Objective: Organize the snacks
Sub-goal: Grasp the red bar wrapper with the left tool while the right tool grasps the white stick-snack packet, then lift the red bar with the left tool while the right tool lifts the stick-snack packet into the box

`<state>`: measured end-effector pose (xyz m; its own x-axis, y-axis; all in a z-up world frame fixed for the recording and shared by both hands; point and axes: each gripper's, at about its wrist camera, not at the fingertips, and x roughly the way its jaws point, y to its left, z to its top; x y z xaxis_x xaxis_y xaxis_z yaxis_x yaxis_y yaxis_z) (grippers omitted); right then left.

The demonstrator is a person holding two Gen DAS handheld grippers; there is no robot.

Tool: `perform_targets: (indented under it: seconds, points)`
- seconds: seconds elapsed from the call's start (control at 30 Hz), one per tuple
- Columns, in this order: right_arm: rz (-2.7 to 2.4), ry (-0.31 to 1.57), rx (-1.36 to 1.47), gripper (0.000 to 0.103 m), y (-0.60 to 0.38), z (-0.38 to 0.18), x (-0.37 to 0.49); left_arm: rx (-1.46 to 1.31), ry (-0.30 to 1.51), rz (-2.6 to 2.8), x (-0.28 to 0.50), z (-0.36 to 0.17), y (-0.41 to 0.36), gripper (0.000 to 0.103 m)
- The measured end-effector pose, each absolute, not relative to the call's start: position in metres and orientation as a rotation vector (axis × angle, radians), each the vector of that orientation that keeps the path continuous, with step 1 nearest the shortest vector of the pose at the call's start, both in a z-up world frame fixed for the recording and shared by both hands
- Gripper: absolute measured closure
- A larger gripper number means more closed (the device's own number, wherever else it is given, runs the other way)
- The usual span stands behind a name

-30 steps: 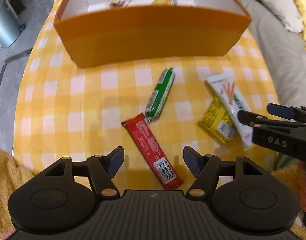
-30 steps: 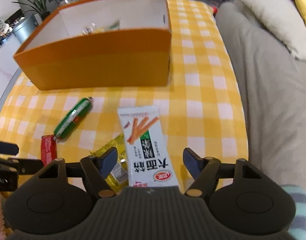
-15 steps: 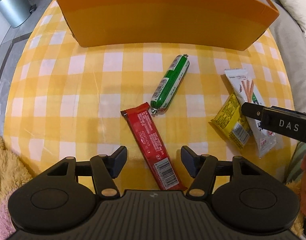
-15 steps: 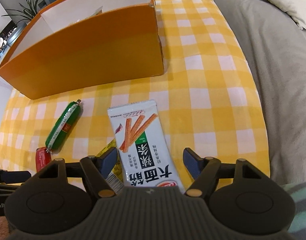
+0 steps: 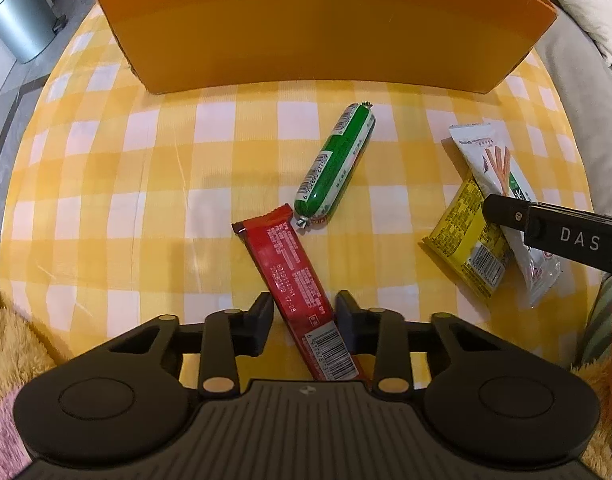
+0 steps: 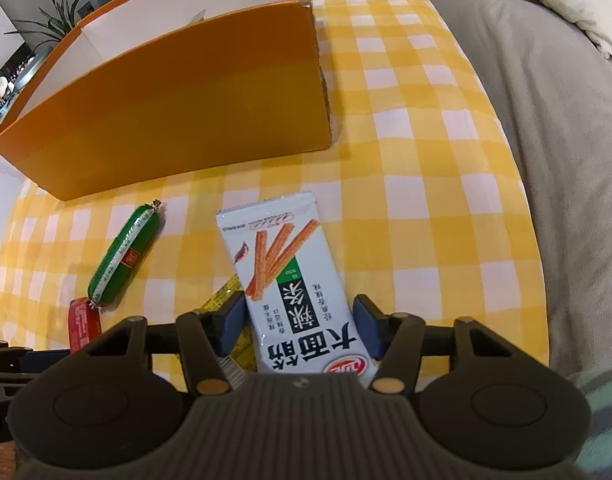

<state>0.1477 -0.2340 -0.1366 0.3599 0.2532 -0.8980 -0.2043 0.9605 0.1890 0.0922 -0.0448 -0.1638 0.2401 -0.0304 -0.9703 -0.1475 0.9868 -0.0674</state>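
A red snack bar (image 5: pixel 294 280) lies slanted on the yellow checked tablecloth (image 5: pixel 106 184). My left gripper (image 5: pixel 306 316) straddles its barcode end. The jaws are closing, and a strip of cloth still shows beside the left pad. A white breadstick packet (image 6: pixel 290 280) lies between the pads of my right gripper (image 6: pixel 298 320). Those jaws are closing too, close to the packet's edges, and the packet stays flat. A green sausage (image 5: pixel 337 164) and a yellow packet (image 5: pixel 465 248), partly under the white one, lie between them. The orange box (image 5: pixel 313 24) stands behind.
A grey sofa with a cream cushion (image 6: pixel 545 80) runs along the table's right edge. A metal bin (image 5: pixel 18 20) stands on the floor at the far left. A furry yellow cover (image 5: pixel 10 320) lies at the near edge. The right gripper's black finger (image 5: pixel 553 232) reaches over the packets.
Both grippers sank closer to the table and their jaws narrowed: the left around the red bar, the right around the white packet. The snacks have not shifted.
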Motion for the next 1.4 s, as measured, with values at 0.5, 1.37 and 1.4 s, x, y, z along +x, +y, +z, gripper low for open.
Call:
perform_targets:
  seconds: [0.5,1.37,1.4]
  points:
    - [0.281,1.115,-0.022,0.051,-0.226,-0.121,0.131,-0.185,1.292,0.064,0.082,-0.146,-0.035,0.076]
    - [0.347,0.939,0.005,0.052,-0.202,-0.030,0.110,-0.166,1.025,-0.010,0.097,-0.035,-0.011,0.076]
    - [0.354,0.919,-0.004,0.052,-0.200,-0.023,0.113,-0.160,1.012,-0.012,0.101,-0.029,-0.010,0.076]
